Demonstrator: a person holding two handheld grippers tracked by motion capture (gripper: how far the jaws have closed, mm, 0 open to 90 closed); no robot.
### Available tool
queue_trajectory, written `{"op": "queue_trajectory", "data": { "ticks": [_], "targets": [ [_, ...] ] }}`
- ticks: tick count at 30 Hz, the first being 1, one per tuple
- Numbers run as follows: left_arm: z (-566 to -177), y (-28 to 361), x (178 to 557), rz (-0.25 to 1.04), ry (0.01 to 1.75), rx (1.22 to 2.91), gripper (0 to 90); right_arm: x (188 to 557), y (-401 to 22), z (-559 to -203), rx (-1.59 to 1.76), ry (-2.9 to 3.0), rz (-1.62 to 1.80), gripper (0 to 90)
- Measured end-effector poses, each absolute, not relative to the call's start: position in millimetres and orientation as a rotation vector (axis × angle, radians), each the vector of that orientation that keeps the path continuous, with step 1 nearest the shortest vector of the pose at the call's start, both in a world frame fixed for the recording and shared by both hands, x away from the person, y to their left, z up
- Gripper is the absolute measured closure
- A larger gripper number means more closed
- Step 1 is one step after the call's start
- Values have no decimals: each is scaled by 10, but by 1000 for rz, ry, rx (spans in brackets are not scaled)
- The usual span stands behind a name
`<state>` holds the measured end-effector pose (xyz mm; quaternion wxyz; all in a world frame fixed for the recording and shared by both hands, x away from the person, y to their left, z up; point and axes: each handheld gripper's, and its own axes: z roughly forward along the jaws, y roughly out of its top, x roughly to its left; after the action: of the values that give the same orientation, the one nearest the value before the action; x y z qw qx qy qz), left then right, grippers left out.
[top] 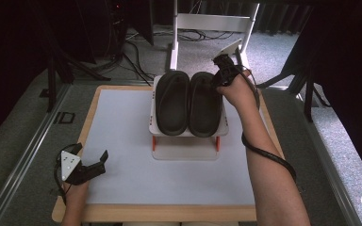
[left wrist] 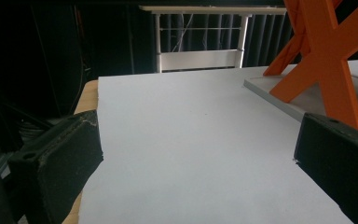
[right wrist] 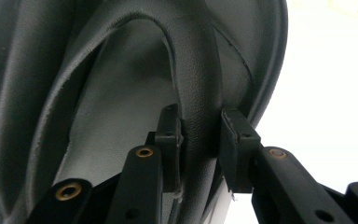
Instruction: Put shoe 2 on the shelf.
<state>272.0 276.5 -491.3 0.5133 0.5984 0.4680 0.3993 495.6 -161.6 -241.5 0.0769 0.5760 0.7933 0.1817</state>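
Two black slippers lie side by side on a small white rack (top: pixel 188 135) with orange legs, the left slipper (top: pixel 172 101) beside the right slipper (top: pixel 205 106). My right gripper (top: pixel 216 81) reaches down at the far end of the right slipper. In the right gripper view its jaws (right wrist: pixel 200 140) straddle that slipper's strap (right wrist: pixel 193 79). One pad rests against the strap, while a thin dark gap shows at the other, and the strap looks unsqueezed. My left gripper (top: pixel 92 151) rests at the table's near left corner, open, with nothing between its fingers (left wrist: pixel 56 163).
A pale grey mat (top: pixel 169 179) covers the wooden table. The rack's orange leg (left wrist: pixel 326 60) and base plate stand to the right in the left gripper view. A white frame (top: pixel 212 21) and cables stand on the floor beyond the table.
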Motion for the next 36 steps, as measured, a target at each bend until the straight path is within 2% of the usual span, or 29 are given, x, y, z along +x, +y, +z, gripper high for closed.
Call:
{"op": "queue_trajectory", "data": {
  "ticks": [4, 7, 11, 13, 15, 16, 17, 22, 24, 33, 36],
  "targets": [
    [-4913, 2766, 2721, 959, 1125, 1439, 6, 4936, -1640, -2399, 1660, 2388, 617, 540],
    [-4913, 2766, 2722, 958, 1125, 1441, 6, 4911, -1646, -2372, 1620, 2389, 634, 514],
    [-4913, 2765, 2721, 958, 1124, 1441, 6, 4798, -1706, -2283, 1490, 2384, 727, 424],
    [-4913, 2765, 2722, 958, 1125, 1442, 6, 4757, -1761, -2262, 1493, 2367, 766, 351],
    [-4912, 2765, 2722, 959, 1126, 1442, 6, 4739, -1793, -2257, 1495, 2368, 763, 336],
    [-4913, 2763, 2723, 961, 1126, 1442, 6, 4701, -1864, -2263, 1461, 2380, 798, 248],
    [-4913, 2763, 2723, 961, 1126, 1442, 6, 4683, -1904, -2269, 1449, 2380, 819, 222],
    [-4912, 2762, 2723, 962, 1128, 1442, 6, 4607, -2074, -2306, 1436, 2335, 884, 188],
    [-4913, 2763, 2721, 962, 1128, 1439, 6, 4526, -2170, -2363, 1358, 2320, 876, 138],
    [-4914, 2765, 2719, 962, 1127, 1437, 6, 4379, -2470, -2493, 1339, 2276, 969, 139],
    [-4914, 2762, 2720, 963, 1129, 1436, 6, 4308, -2638, -2637, 1349, 2240, 1003, 140]
  ]
}}
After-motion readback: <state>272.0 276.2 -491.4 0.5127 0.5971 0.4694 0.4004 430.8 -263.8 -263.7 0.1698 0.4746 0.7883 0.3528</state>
